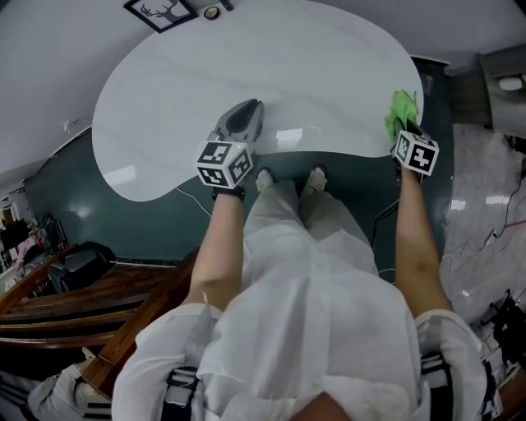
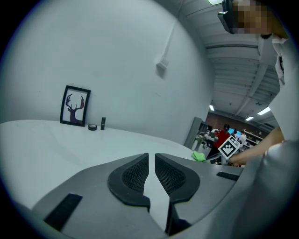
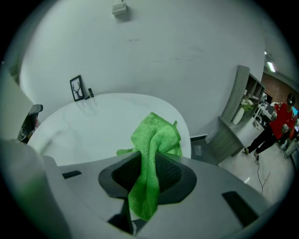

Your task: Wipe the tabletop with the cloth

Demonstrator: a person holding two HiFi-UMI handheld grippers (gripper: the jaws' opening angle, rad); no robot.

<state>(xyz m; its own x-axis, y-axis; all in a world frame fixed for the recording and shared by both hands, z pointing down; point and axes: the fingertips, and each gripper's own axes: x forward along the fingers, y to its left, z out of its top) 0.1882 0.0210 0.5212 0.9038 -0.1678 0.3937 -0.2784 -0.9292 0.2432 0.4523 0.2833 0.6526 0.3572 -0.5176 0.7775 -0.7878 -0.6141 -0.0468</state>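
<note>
The white oval tabletop [image 1: 246,57] fills the upper head view. A bright green cloth [image 1: 403,108] hangs at the table's right edge, pinched in my right gripper [image 1: 405,127]. In the right gripper view the cloth [image 3: 156,135] drapes over and between the jaws of that gripper [image 3: 149,163], which is shut on it, above the tabletop [image 3: 93,126]. My left gripper [image 1: 253,107] rests over the table's near middle. Its jaws [image 2: 152,156] are shut with only a thin slit and nothing between them, pointing across the bare tabletop [image 2: 46,140].
A framed deer picture [image 1: 160,12] [image 2: 74,106], a tape roll [image 2: 92,127] and a small dark bottle [image 2: 103,123] stand at the table's far edge by the wall. A grey cabinet [image 3: 233,112] is to the right. Wooden furniture [image 1: 66,304] lies lower left.
</note>
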